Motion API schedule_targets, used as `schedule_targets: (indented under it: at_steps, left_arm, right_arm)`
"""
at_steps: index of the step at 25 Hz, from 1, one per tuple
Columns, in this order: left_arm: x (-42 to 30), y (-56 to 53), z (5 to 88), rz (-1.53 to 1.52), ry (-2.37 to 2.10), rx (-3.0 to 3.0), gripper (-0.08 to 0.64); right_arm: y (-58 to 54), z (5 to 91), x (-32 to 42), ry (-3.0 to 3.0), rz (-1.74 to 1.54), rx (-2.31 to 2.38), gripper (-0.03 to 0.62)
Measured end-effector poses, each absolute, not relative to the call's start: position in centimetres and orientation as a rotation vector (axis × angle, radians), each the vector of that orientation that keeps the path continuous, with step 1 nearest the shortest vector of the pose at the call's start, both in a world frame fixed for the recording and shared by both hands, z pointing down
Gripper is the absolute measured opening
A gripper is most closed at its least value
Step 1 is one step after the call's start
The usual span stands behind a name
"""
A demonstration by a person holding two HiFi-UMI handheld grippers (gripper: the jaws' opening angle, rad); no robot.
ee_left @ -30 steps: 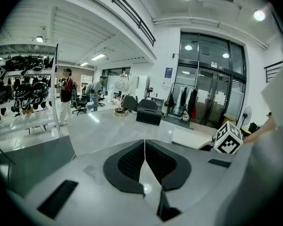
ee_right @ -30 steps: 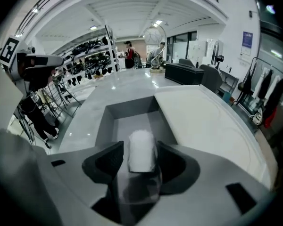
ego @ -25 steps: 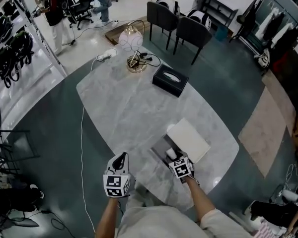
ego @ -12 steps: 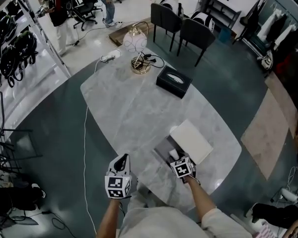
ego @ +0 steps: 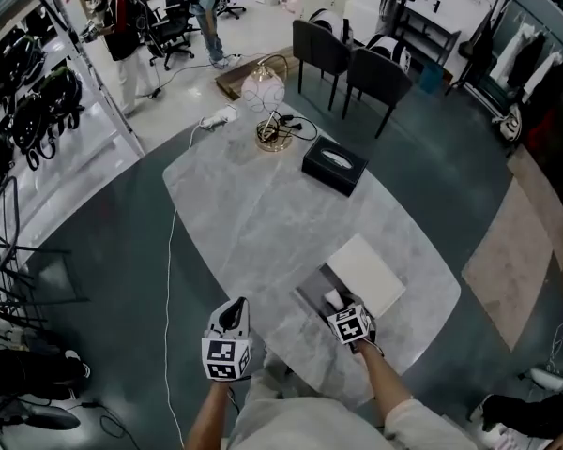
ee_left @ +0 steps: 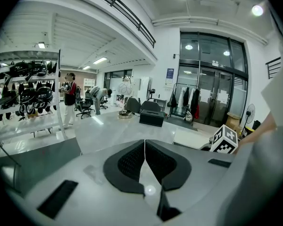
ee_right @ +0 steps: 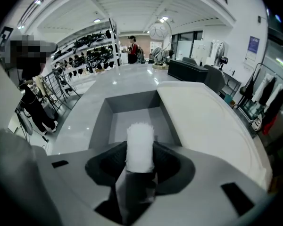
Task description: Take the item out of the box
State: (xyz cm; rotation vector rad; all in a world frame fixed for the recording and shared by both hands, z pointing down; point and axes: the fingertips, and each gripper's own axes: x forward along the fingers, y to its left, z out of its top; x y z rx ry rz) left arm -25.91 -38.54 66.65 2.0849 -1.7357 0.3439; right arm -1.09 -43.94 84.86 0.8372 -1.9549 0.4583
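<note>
Right gripper (ee_right: 140, 160) is clamped on the white fuzzy-tipped roll (ee_right: 140, 142), holding it over the near end of the open grey rectangular box (ee_right: 132, 102). A flat white lid (ee_right: 203, 121) lies just beside the box. Left gripper (ee_left: 145, 157) has its jaws pressed together on nothing, by the grey marble table's (ego: 253, 214) near edge.

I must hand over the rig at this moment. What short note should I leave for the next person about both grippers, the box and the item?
Left gripper: jaws together, nothing between them, held near the table's front edge, to the left of the box.
Right gripper: shut on the white item, over the open grey box.
The box stands on the table, with its white lid lying beside it on the right.
Done: lid off, item gripped.
Left: carry the item clear of the box and set it down. I cannot tell whether it has cleared the rim yet.
</note>
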Motion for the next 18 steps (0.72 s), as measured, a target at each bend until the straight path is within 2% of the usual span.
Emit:
schedule_targets:
  at_steps: [18]
  left_arm:
    - [-23.7,-36.9,64.4,0.338,-1.769,2.125,0.018]
  right_arm:
    - [-43.1,75.5,-1.0,-2.204,0.332,0.977,0.167]
